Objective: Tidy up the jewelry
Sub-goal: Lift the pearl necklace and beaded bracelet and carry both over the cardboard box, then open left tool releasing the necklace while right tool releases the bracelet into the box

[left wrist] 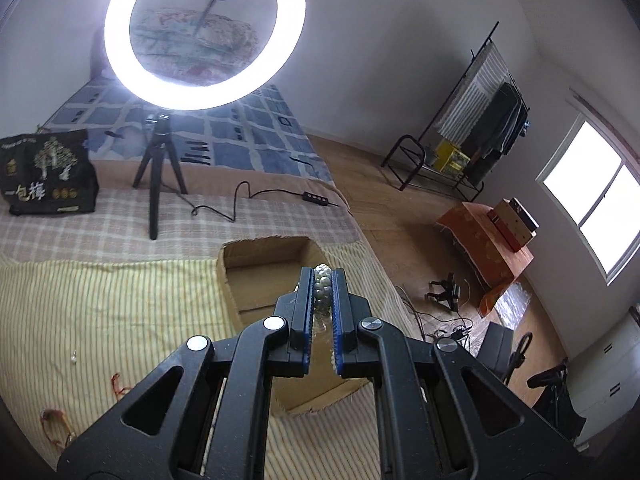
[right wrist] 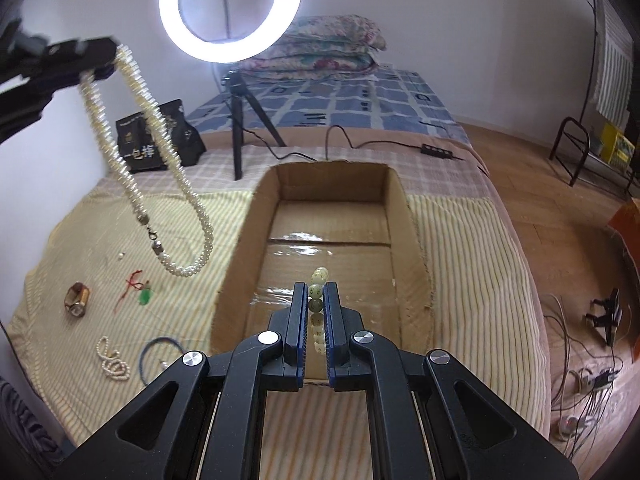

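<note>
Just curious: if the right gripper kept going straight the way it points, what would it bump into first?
Probably the taped floor of the cardboard box. The right gripper, shut on a green bead bracelet, points down into it; depth is hard to judge.

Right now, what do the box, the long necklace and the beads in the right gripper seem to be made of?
Box: brown corrugated cardboard, matte, with glossy clear tape glinting along its floor seam.
Necklace: looks like pearl or imitation pearl, cream with soft sheen, and a metal clasp.
Beads: pale green, slightly translucent, perhaps jade or glass; cannot tell which.
</note>
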